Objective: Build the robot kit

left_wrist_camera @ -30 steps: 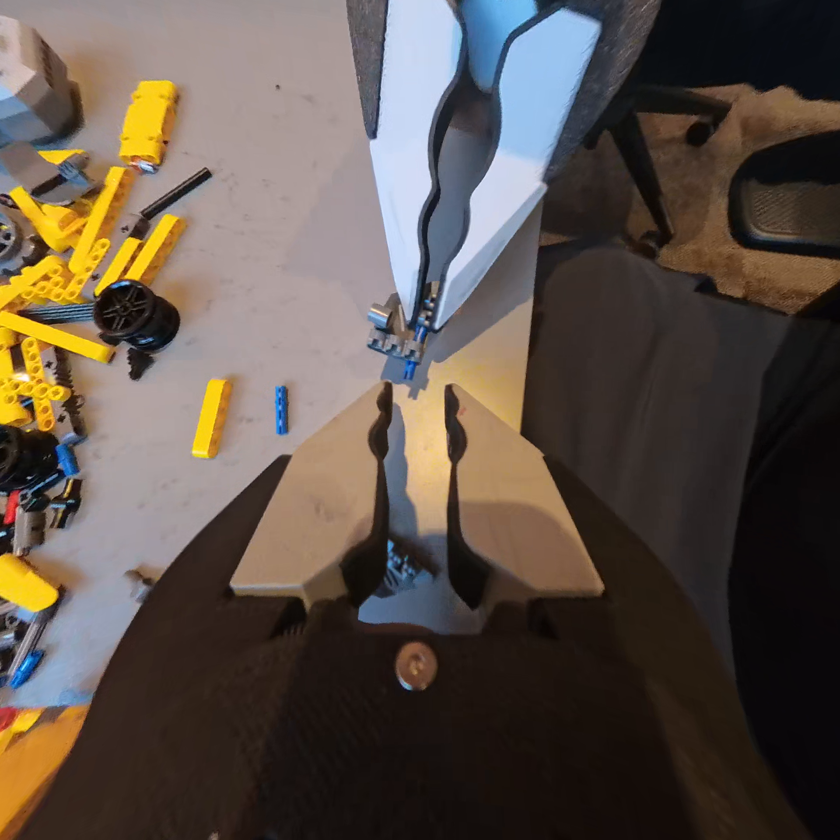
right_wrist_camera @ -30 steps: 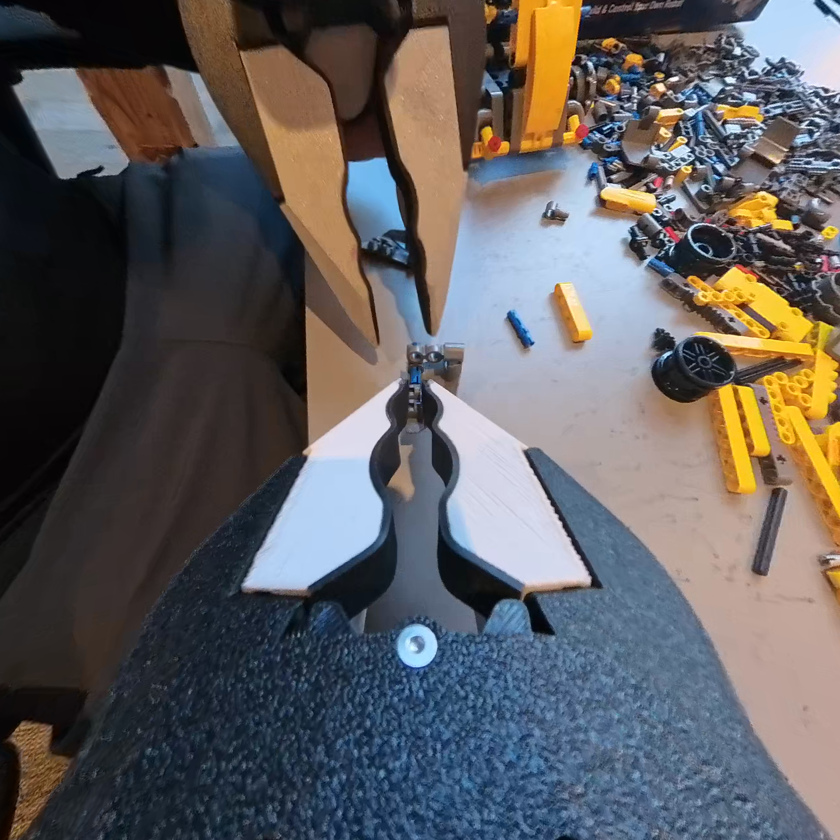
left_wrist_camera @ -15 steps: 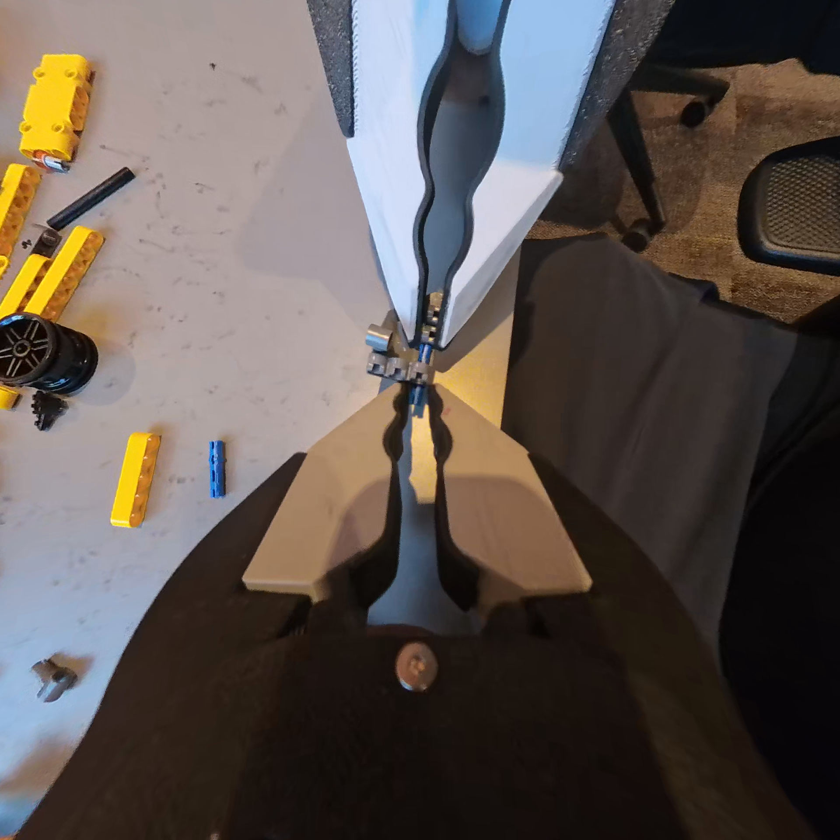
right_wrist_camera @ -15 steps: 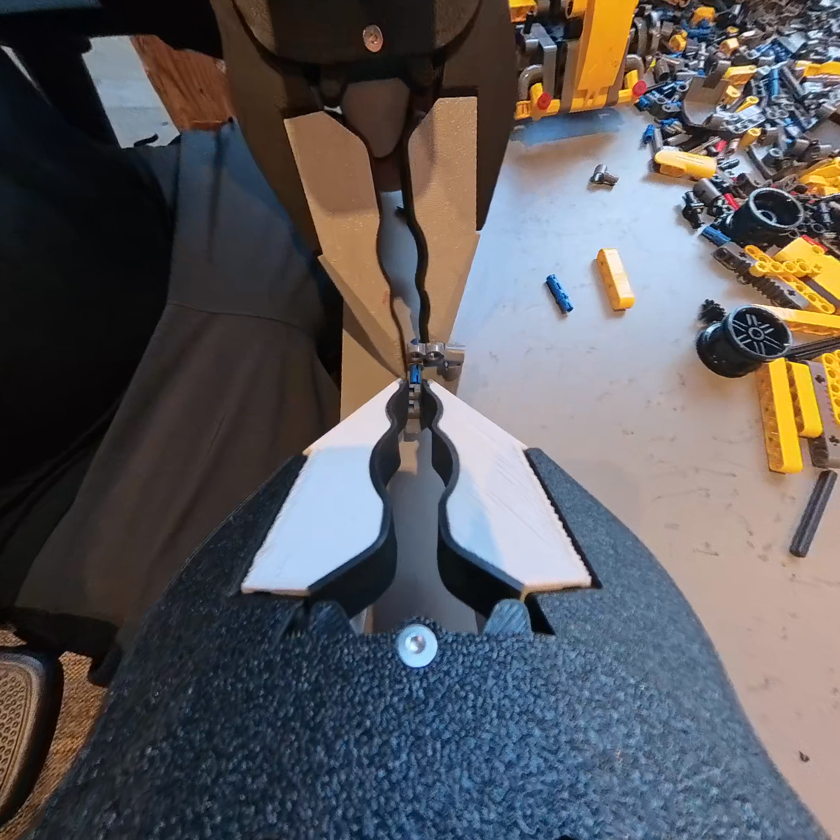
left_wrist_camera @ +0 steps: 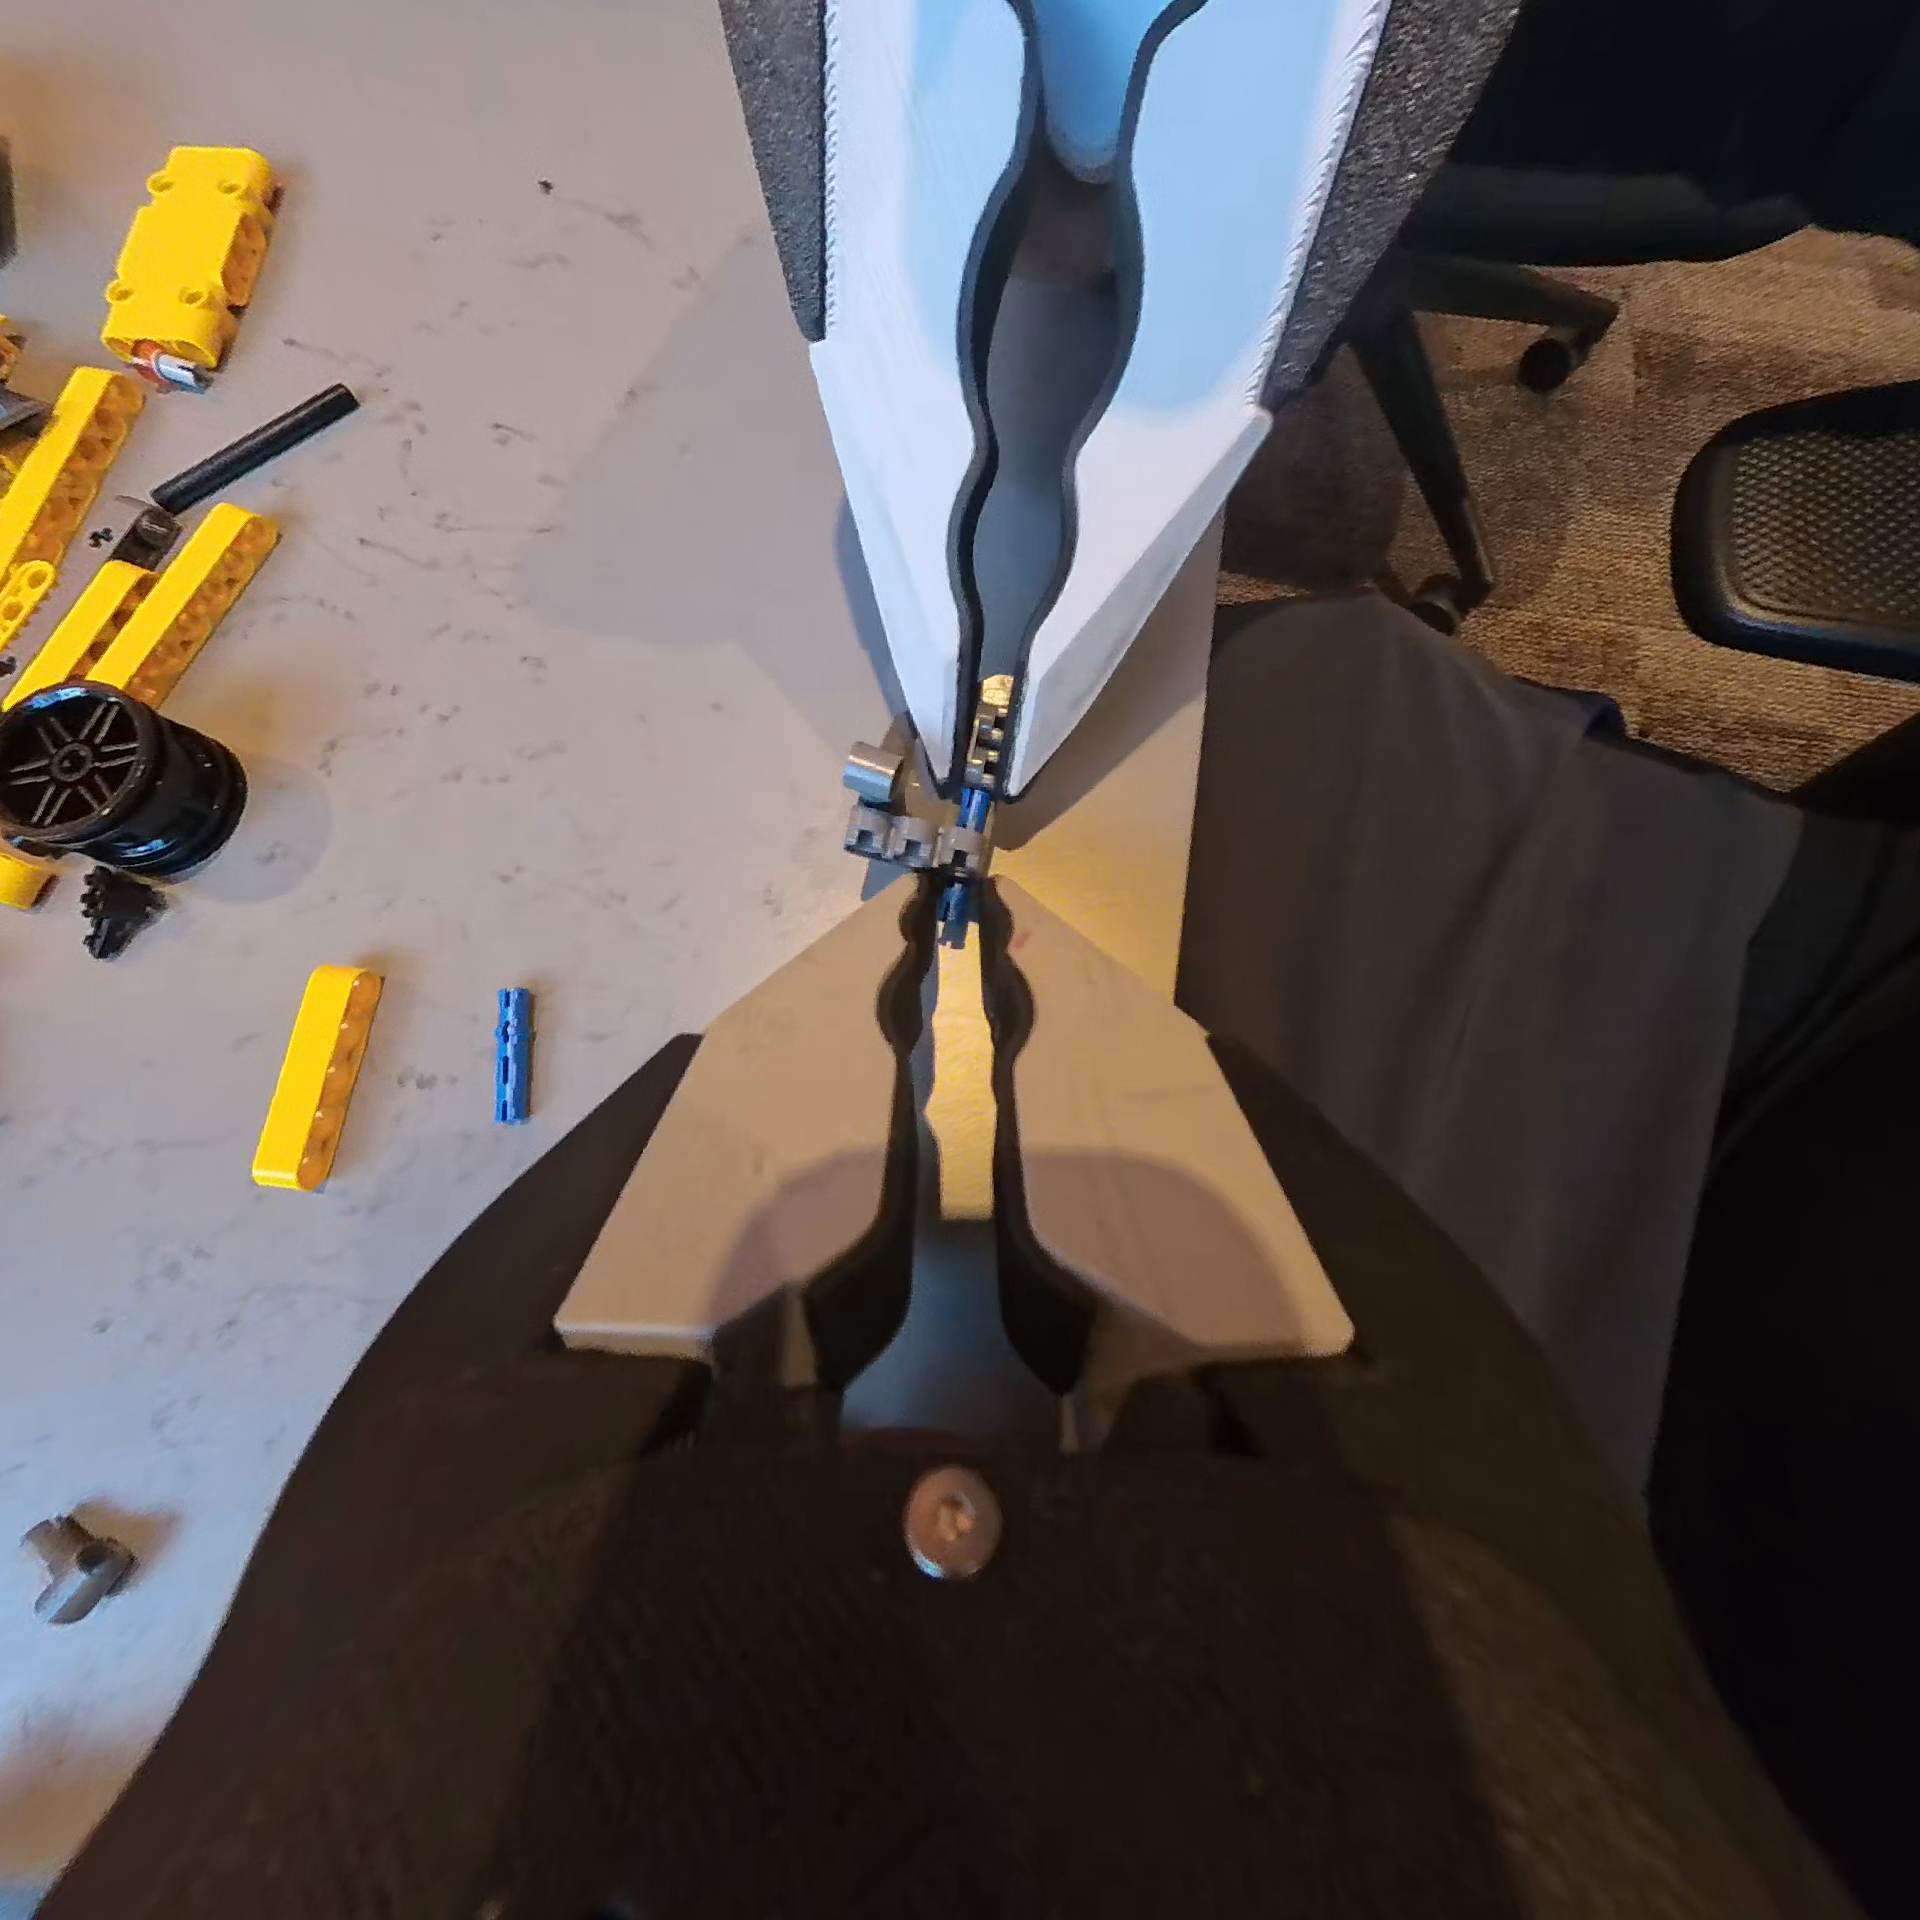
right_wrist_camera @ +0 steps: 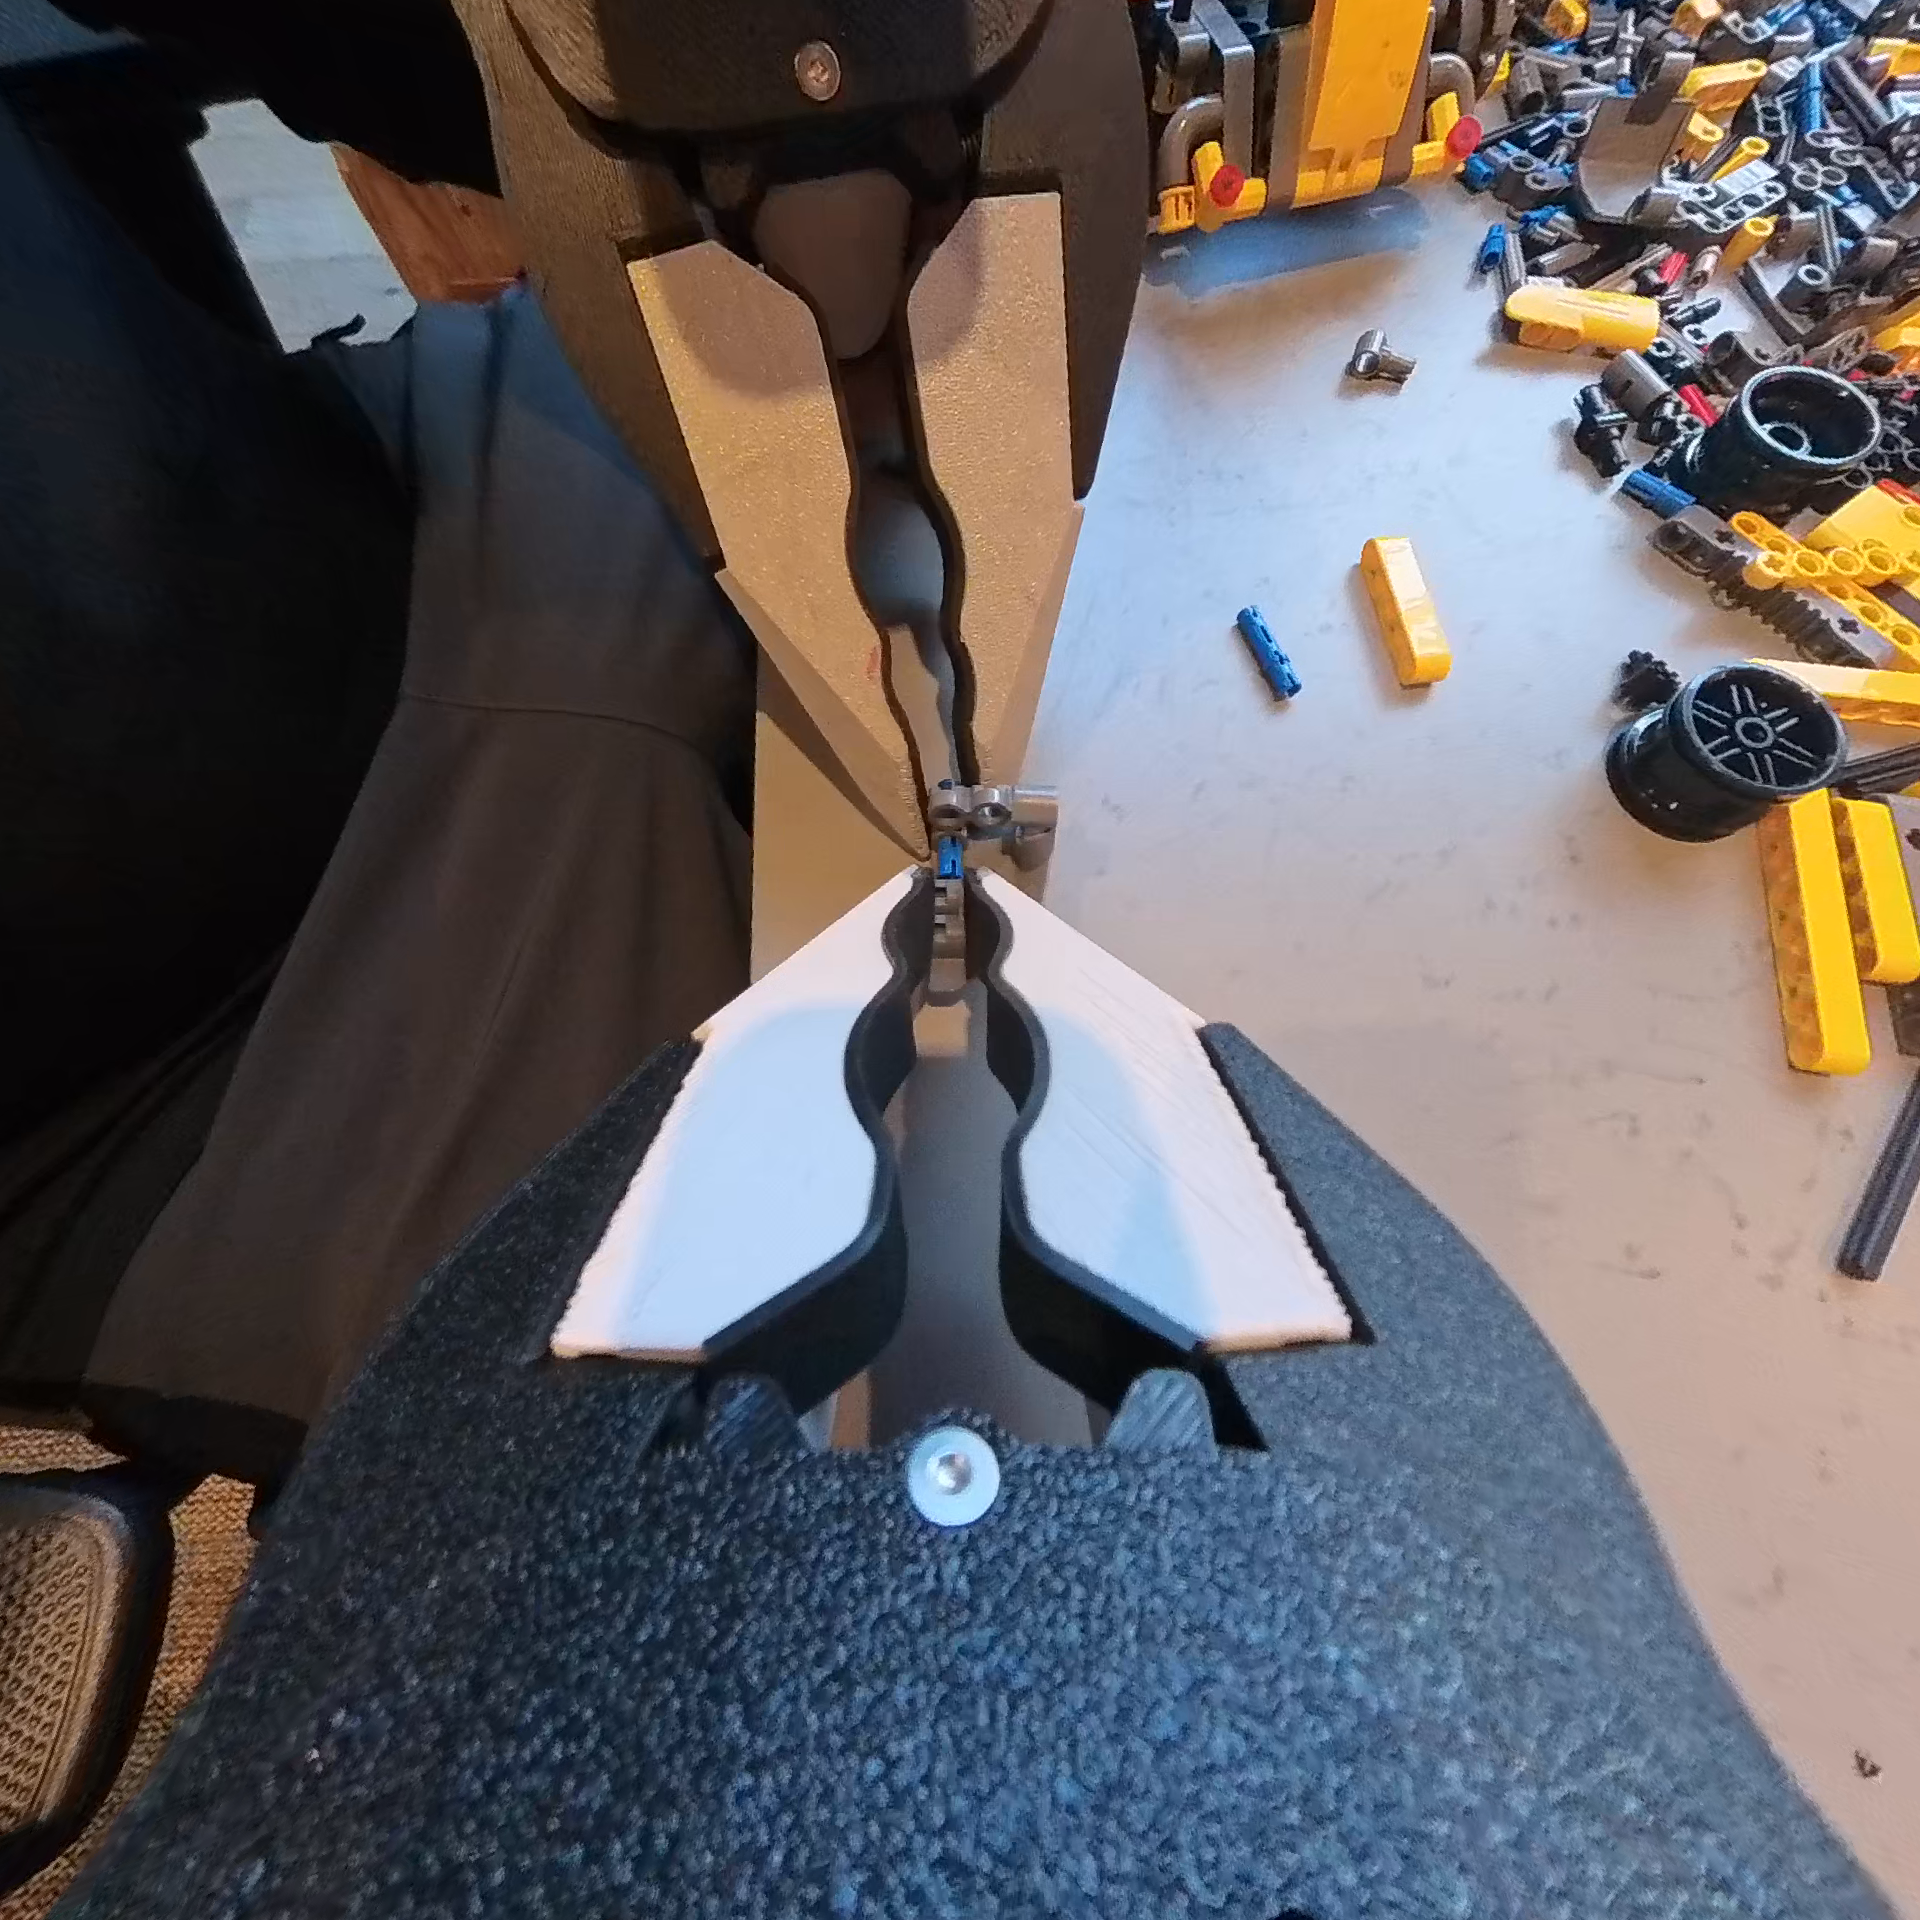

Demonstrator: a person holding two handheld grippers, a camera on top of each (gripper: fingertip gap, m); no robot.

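Take the small grey connector assembly (left_wrist_camera: 902, 826) as your landmark; it hangs in the air over the near edge of the pale grey table (left_wrist_camera: 540, 644), caught between both tools.

Well to its left in the left wrist view lie a black wheel (left_wrist_camera: 109, 774), a yellow motor-like block (left_wrist_camera: 192, 265), a black rod (left_wrist_camera: 255, 447) and long yellow beams (left_wrist_camera: 156, 613). Nearer, still to its left, a short yellow beam (left_wrist_camera: 317, 1075) lies flat with a loose blue pin (left_wrist_camera: 512, 1055) just beside it. A small grey angled piece (left_wrist_camera: 75, 1564) sits apart, lower left of the landmark.

Your left gripper (left_wrist_camera: 954, 904), the one with grey fingers, is squeezed in on the blue pin stub (left_wrist_camera: 954, 909) that sticks out of the assembly toward it; the tips sit close about the pin.

Your right gripper (right_wrist_camera: 948, 883), with white fingers, comes at the assembly from the opposite side and pinches its grey stem, tips pressed tight on it. In the right wrist view the assembly's crossbar (right_wrist_camera: 992, 805) juts sideways just past those tips, over the table.

To the landmark's right in the left wrist view a grey-trousered leg (left_wrist_camera: 1455, 935) lies below the table edge, with a black office chair (left_wrist_camera: 1808, 540) and brown carpet (left_wrist_camera: 1662, 343) beyond.

Far across the table from the landmark, the right wrist view shows a heap of mixed black, grey and yellow parts (right_wrist_camera: 1766, 187) and a partly built yellow model (right_wrist_camera: 1340, 114).
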